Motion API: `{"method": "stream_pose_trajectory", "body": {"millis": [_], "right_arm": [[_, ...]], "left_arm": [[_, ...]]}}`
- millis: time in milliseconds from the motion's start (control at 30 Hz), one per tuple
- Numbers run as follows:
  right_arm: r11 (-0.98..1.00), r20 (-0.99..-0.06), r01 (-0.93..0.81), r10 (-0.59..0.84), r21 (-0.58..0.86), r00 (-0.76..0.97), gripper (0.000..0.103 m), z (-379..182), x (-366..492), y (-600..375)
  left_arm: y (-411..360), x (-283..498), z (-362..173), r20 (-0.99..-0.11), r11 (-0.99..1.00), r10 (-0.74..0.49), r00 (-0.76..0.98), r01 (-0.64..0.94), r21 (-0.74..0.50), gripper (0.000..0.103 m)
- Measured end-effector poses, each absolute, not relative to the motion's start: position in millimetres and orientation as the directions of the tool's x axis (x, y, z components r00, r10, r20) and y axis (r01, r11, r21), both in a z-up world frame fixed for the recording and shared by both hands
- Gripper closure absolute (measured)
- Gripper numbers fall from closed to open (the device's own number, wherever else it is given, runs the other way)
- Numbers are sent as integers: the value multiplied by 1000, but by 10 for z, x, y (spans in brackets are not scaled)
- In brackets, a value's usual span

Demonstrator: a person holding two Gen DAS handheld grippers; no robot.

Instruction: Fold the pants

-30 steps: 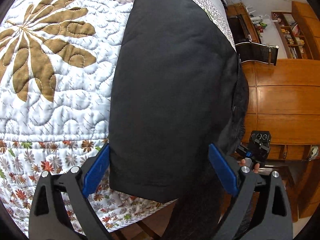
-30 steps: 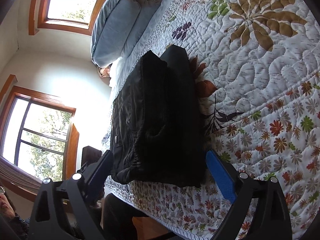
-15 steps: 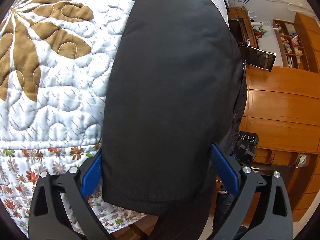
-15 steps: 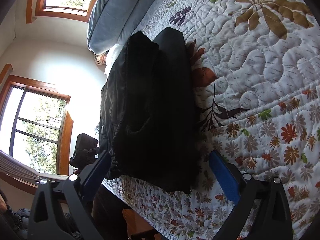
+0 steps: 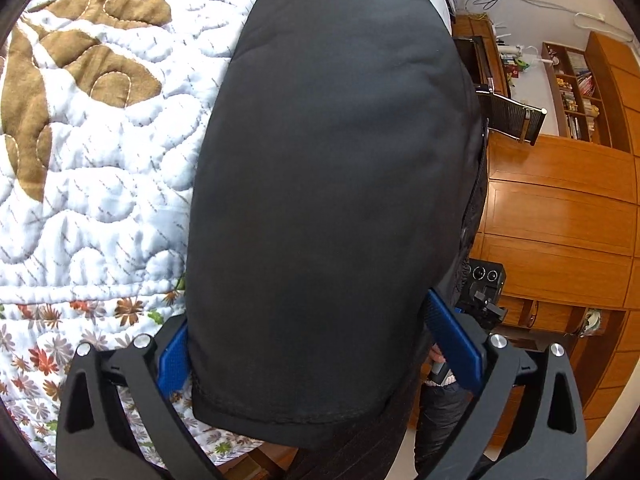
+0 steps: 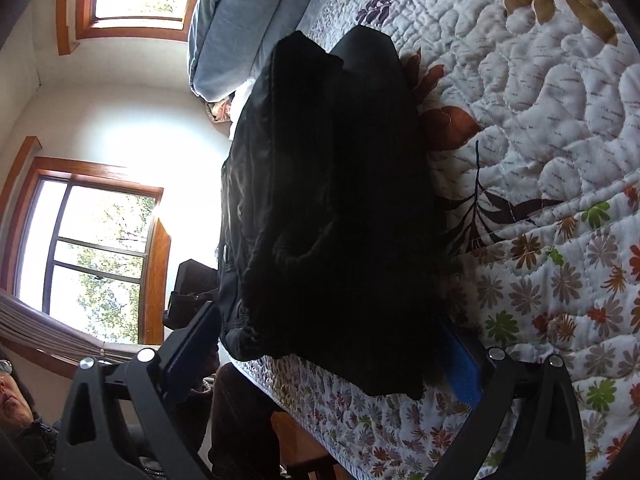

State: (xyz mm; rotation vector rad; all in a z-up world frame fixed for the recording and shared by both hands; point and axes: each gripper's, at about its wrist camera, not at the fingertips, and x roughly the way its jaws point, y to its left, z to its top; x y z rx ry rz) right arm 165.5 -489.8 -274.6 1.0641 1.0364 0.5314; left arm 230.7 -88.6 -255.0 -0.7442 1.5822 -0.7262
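Black pants (image 5: 332, 160) lie folded into a thick oblong on the quilted bed (image 5: 100, 160), close to its edge. My left gripper (image 5: 308, 320) straddles the near end of the fold. Its jaws are opening, with the fabric between the blue pads (image 5: 172, 356) but not pinched. In the right wrist view the pants (image 6: 340, 200) show their other end, with a waistband and a loop. My right gripper (image 6: 326, 316) stands open around that end, a pad on each side, and it also shows past the fold as the right gripper (image 5: 484, 284).
The flowered quilt (image 6: 540, 120) stretches away beside the pants. A blue pillow (image 6: 236, 20) lies at the head of the bed. Wooden cabinets (image 5: 560, 208) and a chair (image 5: 512, 116) stand beyond the bed's edge. A person's leg (image 6: 240, 420) is by the bedside, below a window (image 6: 100, 248).
Both grippers have come closer to the pants, which now fill more of each view. Each end of the fold now sits deeper between the pads. The pants have not moved.
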Motion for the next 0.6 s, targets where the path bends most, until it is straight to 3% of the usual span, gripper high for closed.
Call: {"method": "stream_pose_trajectory", "body": {"millis": [300,600], "right_arm": [[453,-409,10,795,891,447,3,-2555,1819,-4700],[400,-404,113,787,910,467,3,-2715,2033,-4698]], "left_arm": [[-921,2293,-2395,-582,588,-806,-109,-31,-808,3],[-1006,2357,-2539,-574,586,-810,-123,-108,-803,3]]}}
